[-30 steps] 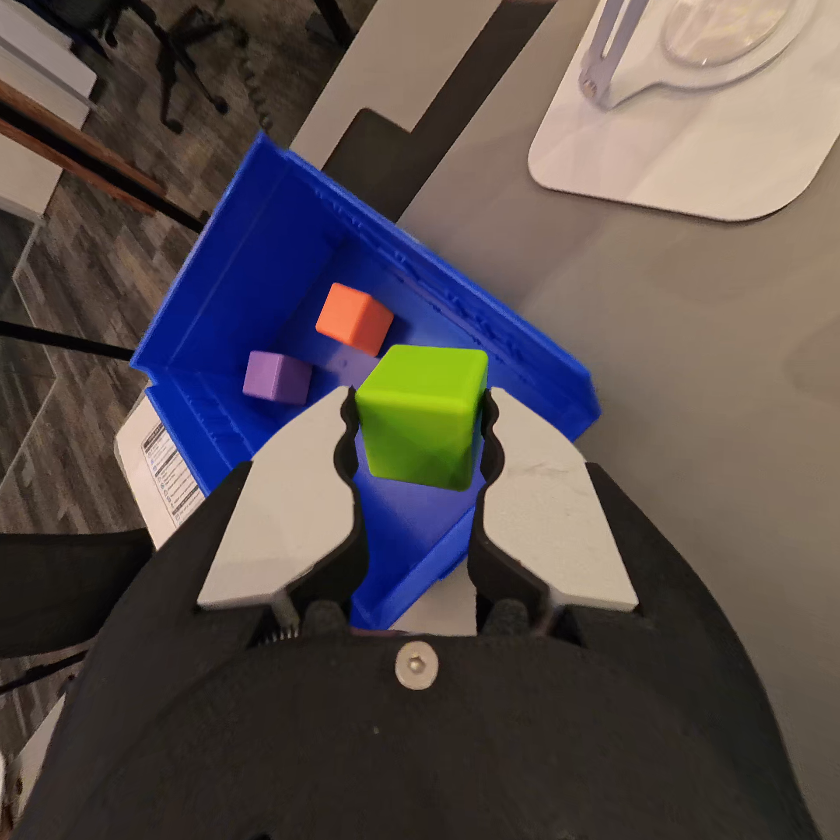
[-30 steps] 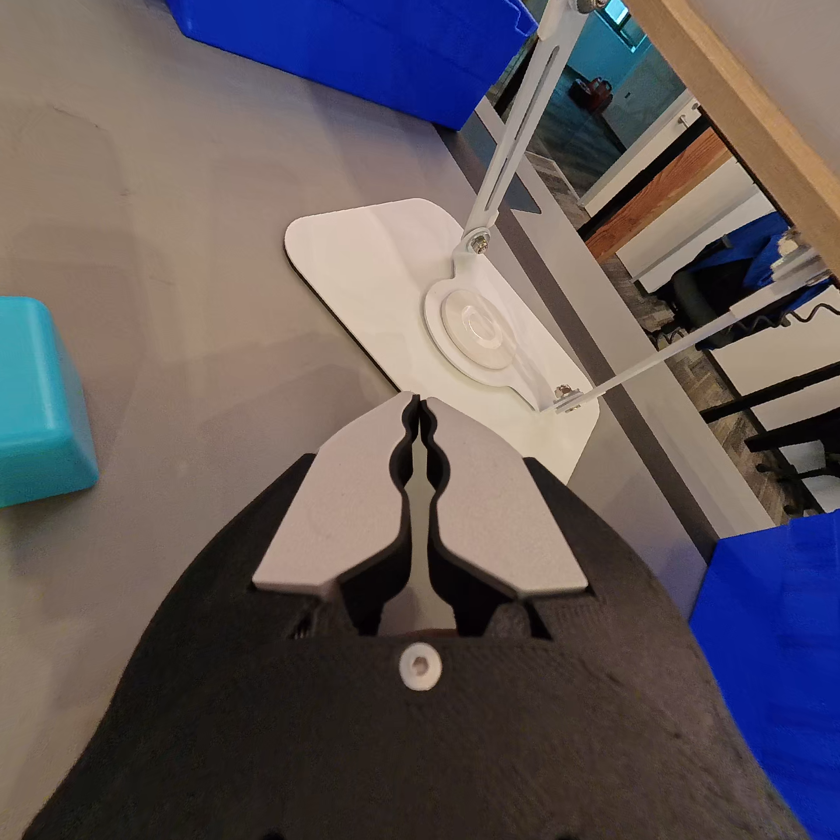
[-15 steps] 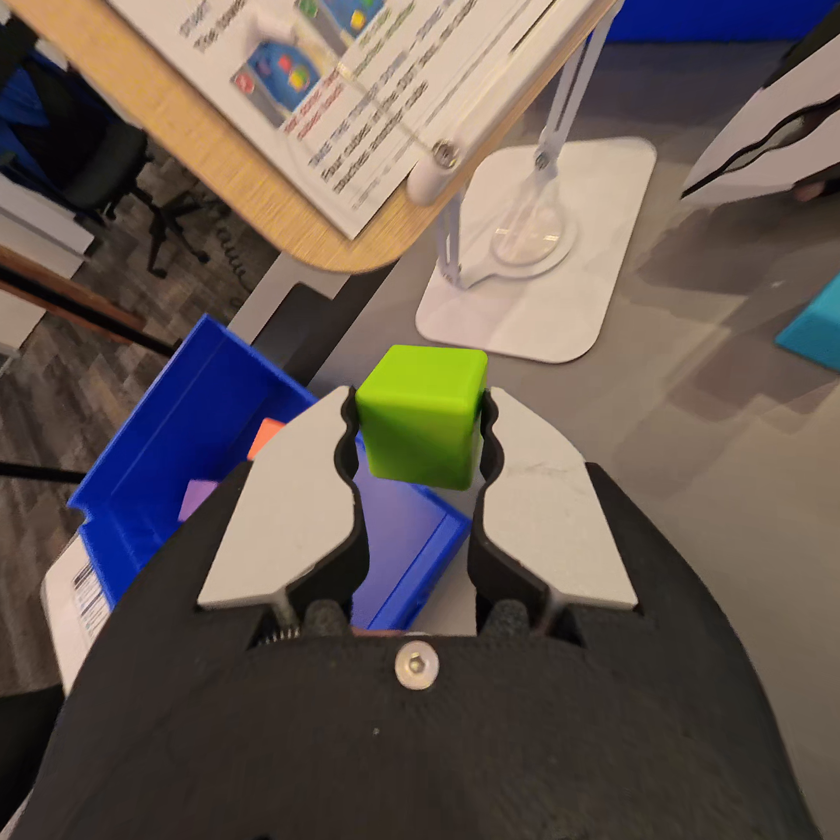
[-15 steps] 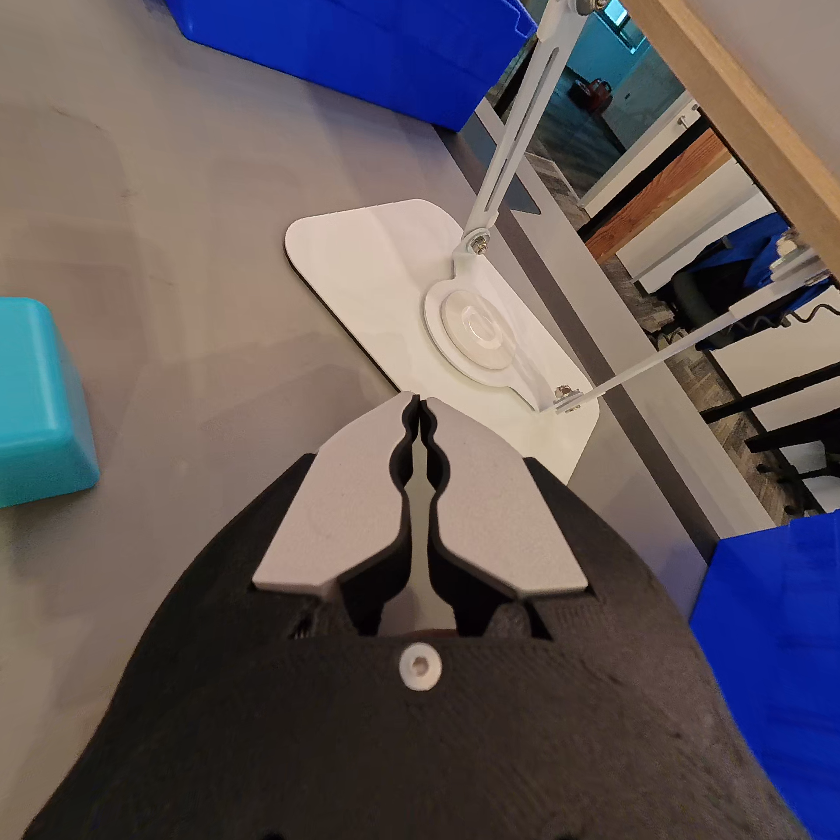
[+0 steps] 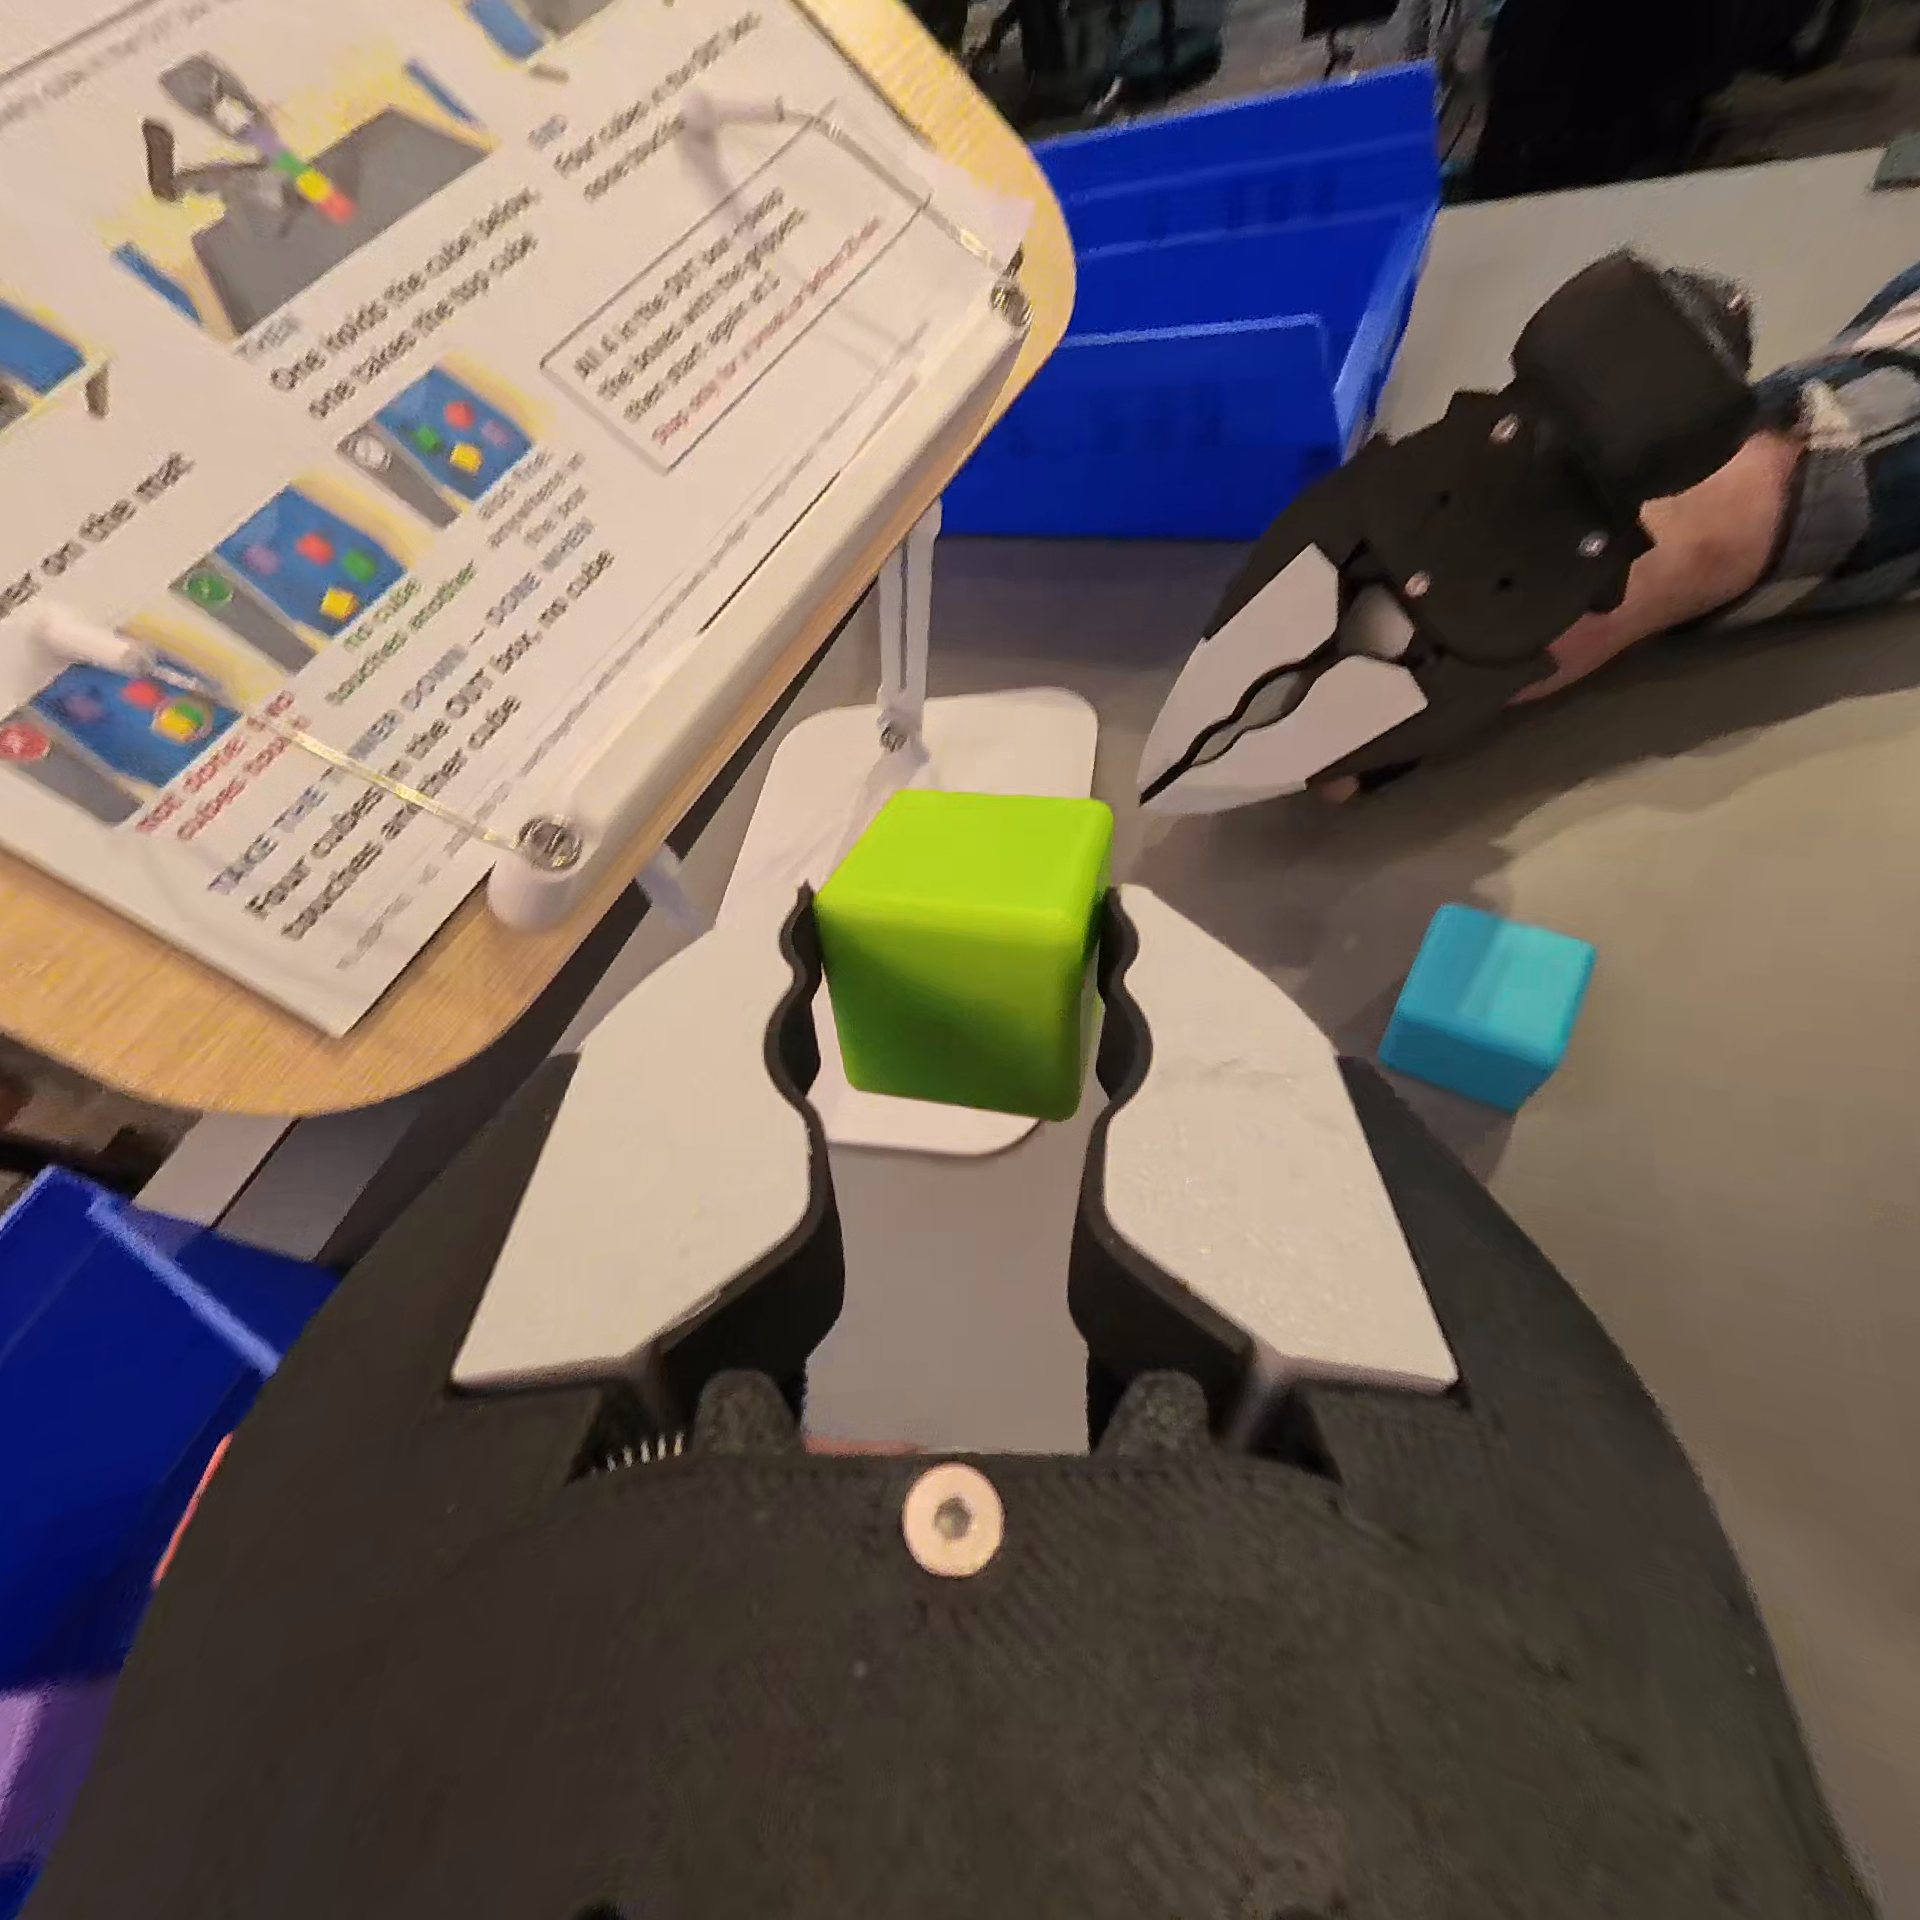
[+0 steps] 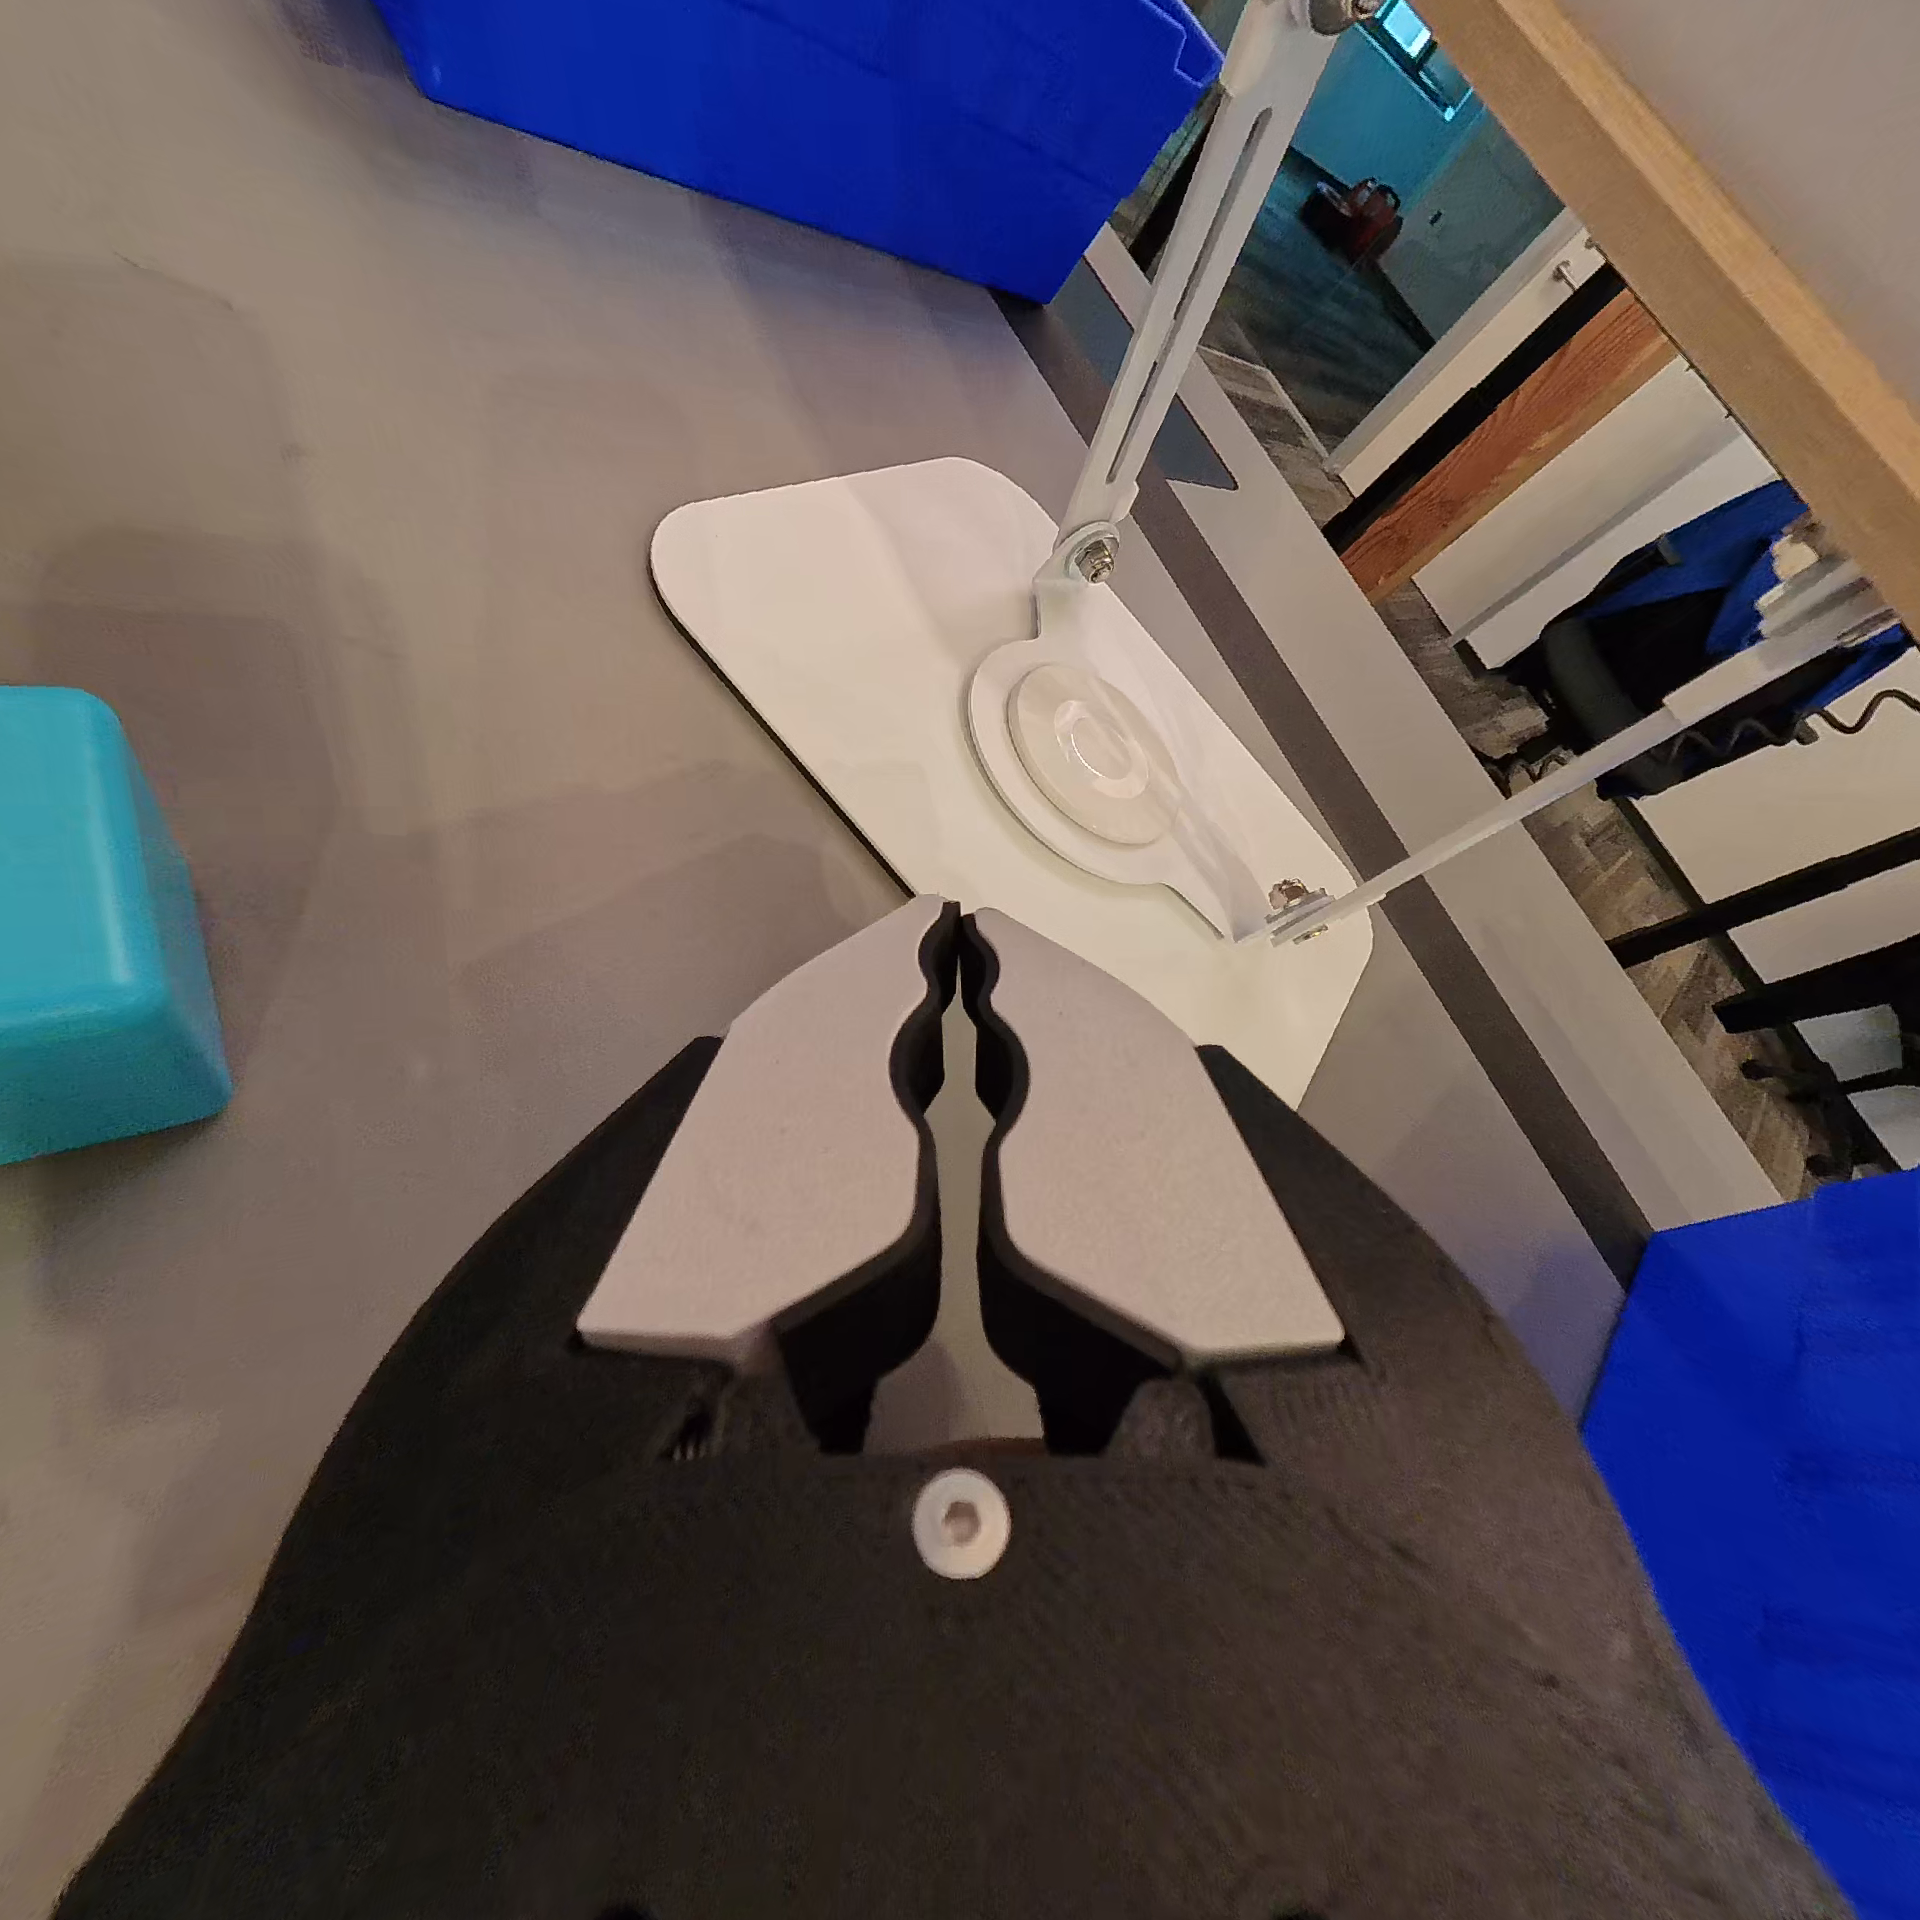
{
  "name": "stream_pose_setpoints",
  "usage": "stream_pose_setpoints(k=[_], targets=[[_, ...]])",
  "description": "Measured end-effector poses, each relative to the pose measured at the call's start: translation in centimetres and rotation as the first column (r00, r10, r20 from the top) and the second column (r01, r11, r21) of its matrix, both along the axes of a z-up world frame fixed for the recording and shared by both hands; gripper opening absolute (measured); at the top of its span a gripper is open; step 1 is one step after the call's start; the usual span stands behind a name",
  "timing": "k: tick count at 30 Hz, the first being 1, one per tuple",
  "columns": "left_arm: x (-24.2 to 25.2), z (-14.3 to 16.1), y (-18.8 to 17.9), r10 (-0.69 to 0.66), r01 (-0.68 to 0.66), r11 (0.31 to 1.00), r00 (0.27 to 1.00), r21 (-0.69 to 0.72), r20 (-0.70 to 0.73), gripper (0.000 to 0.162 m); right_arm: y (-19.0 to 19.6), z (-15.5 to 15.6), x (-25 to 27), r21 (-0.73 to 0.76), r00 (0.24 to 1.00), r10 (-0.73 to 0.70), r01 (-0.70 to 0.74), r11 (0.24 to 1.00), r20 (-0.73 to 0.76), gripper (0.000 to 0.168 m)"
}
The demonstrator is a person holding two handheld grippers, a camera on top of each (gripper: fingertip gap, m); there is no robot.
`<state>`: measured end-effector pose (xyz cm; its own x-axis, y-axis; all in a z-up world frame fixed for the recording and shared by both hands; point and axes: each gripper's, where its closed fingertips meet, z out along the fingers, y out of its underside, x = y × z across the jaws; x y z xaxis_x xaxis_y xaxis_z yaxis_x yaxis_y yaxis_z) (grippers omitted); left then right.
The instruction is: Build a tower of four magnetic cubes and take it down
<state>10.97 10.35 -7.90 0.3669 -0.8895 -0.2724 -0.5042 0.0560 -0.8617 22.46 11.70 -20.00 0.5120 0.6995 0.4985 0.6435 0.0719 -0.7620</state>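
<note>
My left gripper (image 5: 958, 935) is shut on a green cube (image 5: 961, 951) and holds it in the air above the grey table. A teal cube (image 5: 1488, 1003) lies on the table to its right; it also shows at the left edge of the right wrist view (image 6: 88, 925). My right gripper (image 6: 958, 920) is shut and empty, low over the table. It also shows in the left wrist view (image 5: 1226, 727), held by a hand, beyond the teal cube. A purple cube (image 5: 26, 1756) shows at the lower left, blurred.
A blue bin (image 5: 114, 1382) sits at the lower left, another blue bin (image 5: 1195, 343) at the back. A tilted wooden board with an instruction sheet (image 5: 416, 468) stands on a white base (image 6: 883, 644). A blue bin (image 6: 1787, 1455) is at the right. The gap from one gripper's tips to the other's is roughly 20 cm.
My left gripper has lifted the green cube out of the blue bin and swung right, toward the teal cube. The right gripper has stayed still and shut.
</note>
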Motion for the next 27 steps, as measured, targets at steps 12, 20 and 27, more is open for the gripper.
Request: stream_pose_setpoints(k=[12,20,27], targets=[[3.4,-2.4,-2.4,-0.109,0.119,0.99,0.985,-0.073,0.131,0.051,0.0,0.0,0.0,-0.004,1.0,0.001,-0.001,1.0,-0.004,0.0],[3.3,-1.8,-3.2,-0.12,0.135,0.989,0.973,-0.063,0.199,0.05,0.0,0.0,0.0,-0.004,1.0,0.001,-0.001,1.0,-0.002,0.0],[3.9,-2.2,-3.9,-0.149,0.171,0.982,0.96,-0.076,0.237,0.05,-0.1,0.0,-0.1,-0.002,1.0,0.003,-0.003,1.0,0.0,0.0]])
